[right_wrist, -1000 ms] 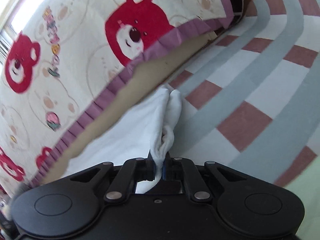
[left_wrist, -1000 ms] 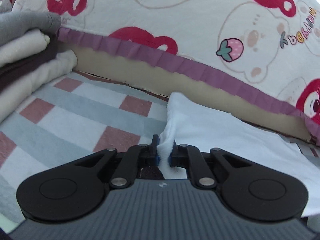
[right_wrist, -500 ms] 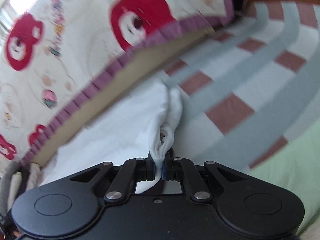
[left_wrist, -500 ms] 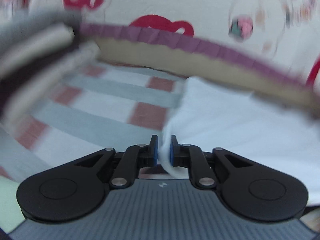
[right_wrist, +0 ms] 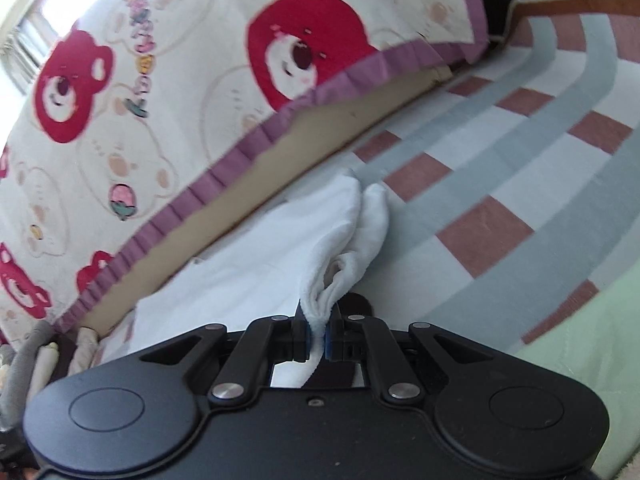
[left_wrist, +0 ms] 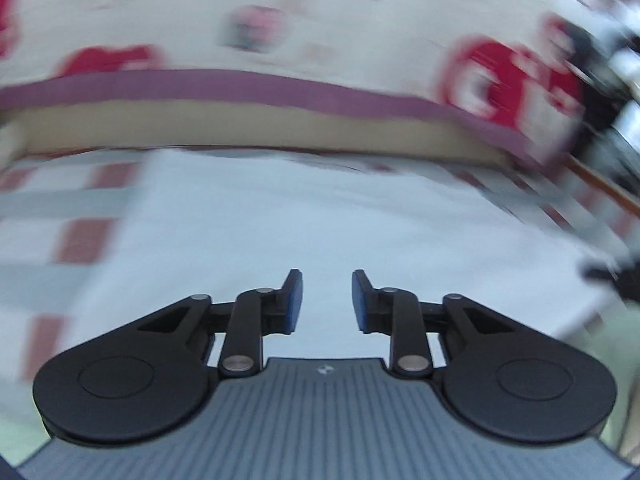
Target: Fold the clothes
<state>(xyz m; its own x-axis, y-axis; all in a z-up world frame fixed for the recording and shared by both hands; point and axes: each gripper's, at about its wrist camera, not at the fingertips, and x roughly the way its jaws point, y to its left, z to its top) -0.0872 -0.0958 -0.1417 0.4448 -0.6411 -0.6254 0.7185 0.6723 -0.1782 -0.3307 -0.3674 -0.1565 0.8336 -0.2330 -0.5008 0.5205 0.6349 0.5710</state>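
The left gripper has just been opening its jaws; they stand apart with nothing between the blue pads, and the soft white fabric garment lies flat ahead of and beneath its fingertips, spread over the plaid mat of grey stripes and brick-red squares. The right gripper is clamped on a bunched corner of the same white garment, whose gathered fold rises straight out from between its fingers and runs forward toward the cream bedspread with red bear prints and a purple ruffled hem. The step in hand looks like laying down one folded side: the left corner appears released, the right one not yet. To do it well, the right gripper should probably lower its pinched corner until the cloth rests on the layer below, line it up with the edge the left side let go, and only then open, so the fold does not spring back. The left view is heavily blurred, so how neatly the freed edge lies cannot be told; it may need smoothing flat before the next fold.
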